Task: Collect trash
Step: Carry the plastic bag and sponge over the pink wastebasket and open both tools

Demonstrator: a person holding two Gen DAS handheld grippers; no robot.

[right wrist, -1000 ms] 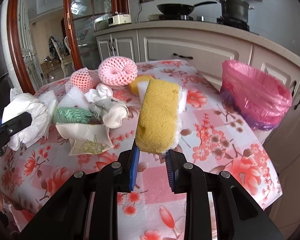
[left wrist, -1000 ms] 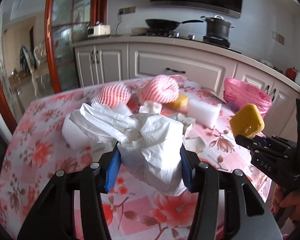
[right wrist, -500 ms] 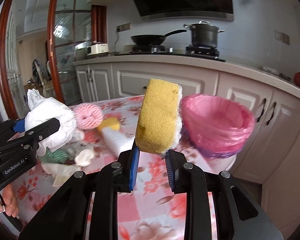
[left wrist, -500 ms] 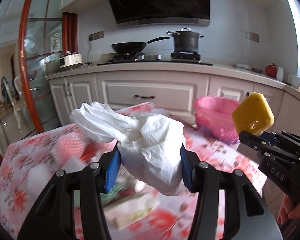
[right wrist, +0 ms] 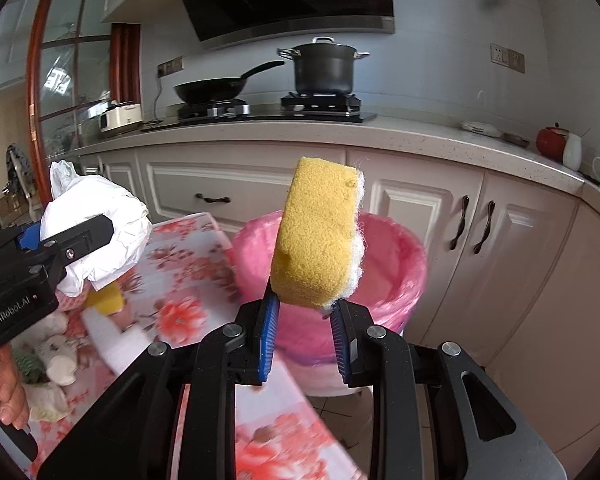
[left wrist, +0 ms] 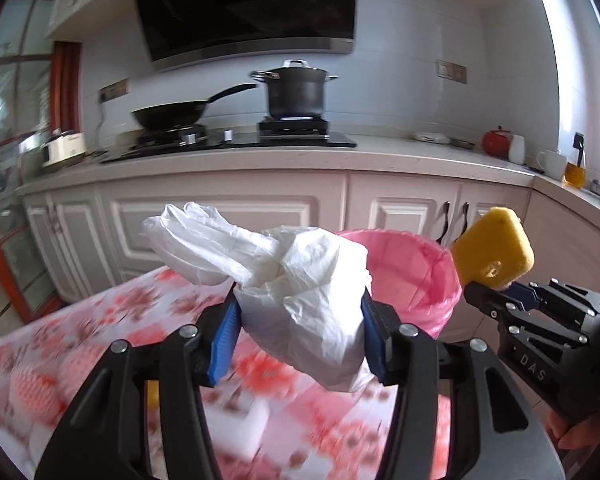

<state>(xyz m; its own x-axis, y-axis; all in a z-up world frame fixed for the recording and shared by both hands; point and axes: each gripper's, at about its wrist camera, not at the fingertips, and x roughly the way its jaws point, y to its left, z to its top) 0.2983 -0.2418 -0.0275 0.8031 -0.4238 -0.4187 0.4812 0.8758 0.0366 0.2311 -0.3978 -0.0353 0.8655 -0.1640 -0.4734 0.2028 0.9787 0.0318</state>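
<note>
My left gripper [left wrist: 298, 334] is shut on a crumpled white plastic bag [left wrist: 300, 292] and holds it above the table, just before the pink-lined trash bin [left wrist: 412, 276]. My right gripper [right wrist: 305, 330] is shut on a yellow sponge with a white backing [right wrist: 316, 236] and holds it upright in front of the same bin [right wrist: 388, 264]. The right gripper and its sponge [left wrist: 494, 252] show at the right of the left wrist view. The left gripper with the bag [right wrist: 100, 232] shows at the left of the right wrist view.
The floral tablecloth table [right wrist: 188, 280] carries more trash: a yellow sponge [right wrist: 106, 300], a white foam block [right wrist: 112, 344], crumpled wrappers [right wrist: 52, 356]. The bin stands beside the table's far corner, before the white kitchen cabinets [right wrist: 500, 248]. A pan and a pot [left wrist: 296, 90] sit on the stove.
Both grippers have swung right and forward with their loads, away from the trash pile. The pink bin now sits directly ahead of both and closer. Both grips are unchanged.
</note>
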